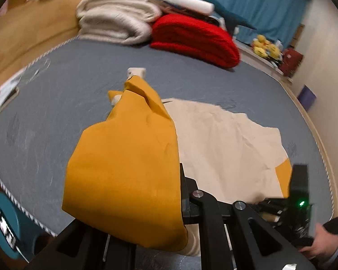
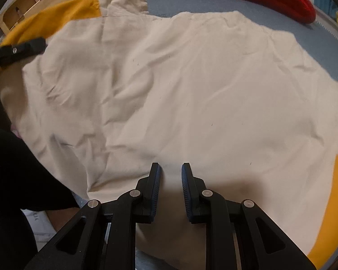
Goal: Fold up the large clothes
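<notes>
Cream-and-mustard garment [image 2: 191, 85] lies spread on the grey bed [image 1: 56, 103], body mostly flat but wrinkled, no finished fold visible. Near side: right gripper [image 2: 171, 186] hovers over the cream body panel close to its near edge, jaws narrow with a clear gap, nothing between the pads. Left gripper [image 1: 182, 202] is clamped on the mustard sleeve [image 1: 124, 168], holding it raised off the bed; cloth drapes over the left finger, and the cream cuff [image 1: 136, 71] hangs at the far end. The right wrist view shows that same gripper at far left, with the mustard fabric by it. Second mustard sleeve [image 2: 335, 202] lies flat at the right edge. Far side of the bed: folded cream blanket [image 1: 115, 15] and red blanket [image 1: 196, 38], well apart from the garment. Judgement: early stage, first sleeve fold-in under way; other sleeve and body folds remain.
</notes>
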Motion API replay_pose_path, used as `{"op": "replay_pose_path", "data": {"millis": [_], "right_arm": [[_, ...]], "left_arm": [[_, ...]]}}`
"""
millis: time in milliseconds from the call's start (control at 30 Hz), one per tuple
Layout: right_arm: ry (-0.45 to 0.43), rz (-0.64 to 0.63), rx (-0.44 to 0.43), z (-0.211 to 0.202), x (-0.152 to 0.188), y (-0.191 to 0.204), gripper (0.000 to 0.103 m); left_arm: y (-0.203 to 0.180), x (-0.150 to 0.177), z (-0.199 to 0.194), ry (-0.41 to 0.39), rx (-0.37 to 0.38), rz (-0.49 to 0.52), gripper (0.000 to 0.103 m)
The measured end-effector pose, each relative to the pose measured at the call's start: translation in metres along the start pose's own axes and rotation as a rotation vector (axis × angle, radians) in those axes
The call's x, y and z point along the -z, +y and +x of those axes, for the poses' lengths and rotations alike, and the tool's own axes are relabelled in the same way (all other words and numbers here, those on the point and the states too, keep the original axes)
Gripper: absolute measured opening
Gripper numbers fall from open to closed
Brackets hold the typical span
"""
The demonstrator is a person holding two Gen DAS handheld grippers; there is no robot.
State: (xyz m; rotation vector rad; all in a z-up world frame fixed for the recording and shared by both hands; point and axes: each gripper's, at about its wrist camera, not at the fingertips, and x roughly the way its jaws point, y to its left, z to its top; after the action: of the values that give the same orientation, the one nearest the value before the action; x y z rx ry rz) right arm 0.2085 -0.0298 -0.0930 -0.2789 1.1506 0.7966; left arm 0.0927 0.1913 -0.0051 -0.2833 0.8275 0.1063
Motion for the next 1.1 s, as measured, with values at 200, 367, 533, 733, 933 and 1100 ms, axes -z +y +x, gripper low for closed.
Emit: {"op": "replay_pose_path", "data": {"millis": [200,367,533,733,933,1100], "right_arm": [[-0.276,0.115,0.115,-0.091,0.001,-0.046,0.021],[-0.534,0.185,0.273,-0.214,0.025,-0.113,0.026],[-0.637,0.272,0.420,-0.274,0.084,-0.162,0.046],[-0.624,0.455,0.406,-0.284,0.145,-0.200,0.046],[-0.569,0.523,0.366,-0.285,0.164,-0.229,0.046],[-0.507,0.598,0.229,-0.267,0.160,-0.259,0.046]], "left_arm": [[-0.051,0.000,-0.003,-0.056,0.058,0.116,0.010],[-0.111,0.009,-0.009,-0.080,0.127,0.266,0.010],[-0.196,0.018,-0.007,-0.065,0.212,0.396,0.009],[-0.314,0.056,0.031,0.053,0.277,0.557,0.009],[-0.390,0.130,0.090,0.256,0.254,0.740,0.016],[-0.372,0.116,0.059,0.280,0.380,0.700,0.042]]}}
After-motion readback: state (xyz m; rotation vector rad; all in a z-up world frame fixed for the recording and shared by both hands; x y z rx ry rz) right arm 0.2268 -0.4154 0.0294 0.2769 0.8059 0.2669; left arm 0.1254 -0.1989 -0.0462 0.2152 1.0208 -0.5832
